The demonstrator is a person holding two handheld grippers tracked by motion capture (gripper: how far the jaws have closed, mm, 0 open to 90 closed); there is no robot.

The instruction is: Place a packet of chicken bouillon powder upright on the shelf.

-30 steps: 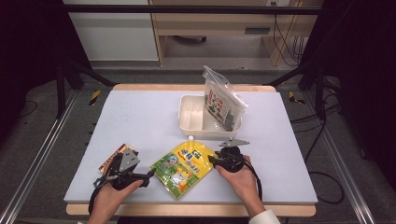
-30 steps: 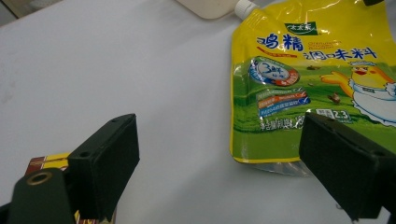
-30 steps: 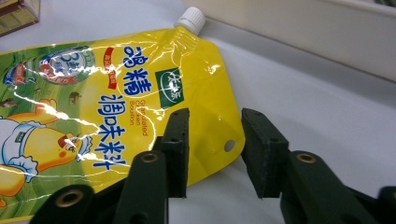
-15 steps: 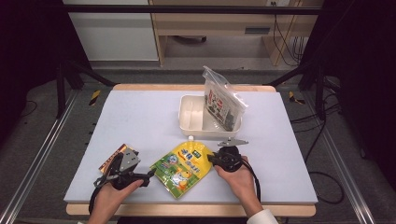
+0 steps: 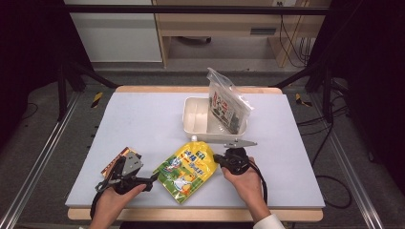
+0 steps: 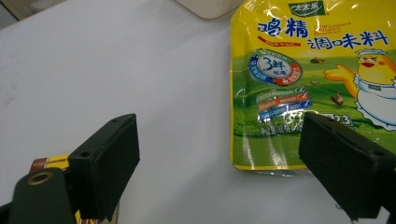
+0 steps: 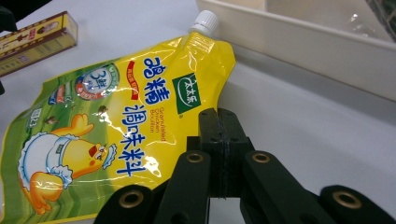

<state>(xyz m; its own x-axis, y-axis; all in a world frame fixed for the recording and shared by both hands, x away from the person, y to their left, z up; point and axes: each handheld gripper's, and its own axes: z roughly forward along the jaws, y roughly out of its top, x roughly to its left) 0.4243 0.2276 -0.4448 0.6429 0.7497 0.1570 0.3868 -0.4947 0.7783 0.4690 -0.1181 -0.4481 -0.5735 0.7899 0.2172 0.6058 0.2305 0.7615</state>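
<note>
- A glossy yellow plastic spouted pouch point(image 5: 187, 168) printed with a cartoon chick lies flat on the pale grey table point(image 5: 143, 119), between my two hands.
- My left gripper point(image 6: 219, 163) has its jaws wide apart, straddling the pouch's bottom corner without touching it.
- My right gripper point(image 7: 218, 122) has its jaws pressed together, empty, at the pouch's edge; whether they touch it is hard to tell.
- A small red-and-gold cardboard box point(image 5: 117, 161) is half hidden under my left gripper.
- A white plastic tray point(image 5: 195, 120) behind holds a clear bag point(image 5: 226, 106).
</note>
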